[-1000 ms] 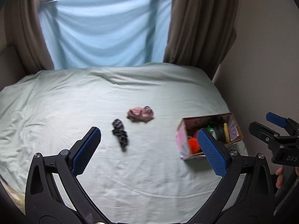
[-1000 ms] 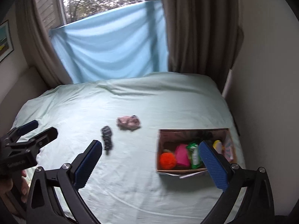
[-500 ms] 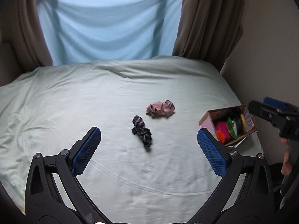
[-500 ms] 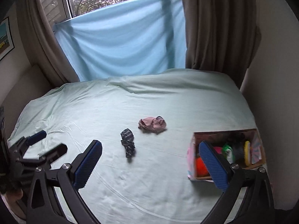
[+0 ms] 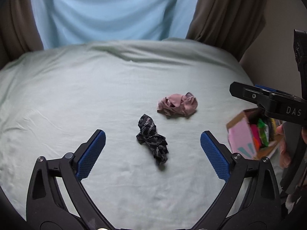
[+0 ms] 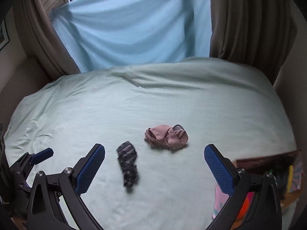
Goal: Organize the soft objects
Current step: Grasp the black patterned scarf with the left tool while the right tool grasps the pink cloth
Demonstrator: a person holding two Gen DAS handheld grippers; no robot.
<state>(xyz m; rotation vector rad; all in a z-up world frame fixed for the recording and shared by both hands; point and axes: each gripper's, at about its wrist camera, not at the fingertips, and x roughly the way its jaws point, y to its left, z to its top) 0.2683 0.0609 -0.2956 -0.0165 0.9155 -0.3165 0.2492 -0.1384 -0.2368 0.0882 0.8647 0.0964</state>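
Both cameras shifted left and closer to the bed (image 5: 76, 88) since half a second ago; box (image 5: 247, 134) pushed out to the right edge of both views, clothes now nearer centre. Left gripper (image 5: 153, 154) hovering over the sheet, jaws wide apart, nothing between the pads. Dark patterned sock (image 5: 152, 141) lying crumpled on the bed, framed between the left jaws, not touched. Pink crumpled garment (image 5: 177, 105) just beyond and right of it, apart from the sock. Right gripper (image 6: 154, 168) likewise wide open and empty, above the bed; dark sock (image 6: 127, 166) sits just inside its left pad, blurred by motion, pattern hard to read. Pink garment (image 6: 166, 137) further back, between the jaws' line. Box (image 6: 268, 170) cut off at lower right in the right wrist view, largely hidden behind the right finger; contents smeared, only orange, yellow and dark patches legible. In the left wrist view, box partly covered by the other gripper's black body (image 5: 268, 103), marked "DAS", rest of lettering cut off; pink side and green, pink, orange items inside visible, identities unclear. Fingers (image 5: 284, 153) of the holding hand partly seen at right edge. Blue cloth (image 6: 134, 28) and brown curtains (image 6: 245, 19) behind the bed.
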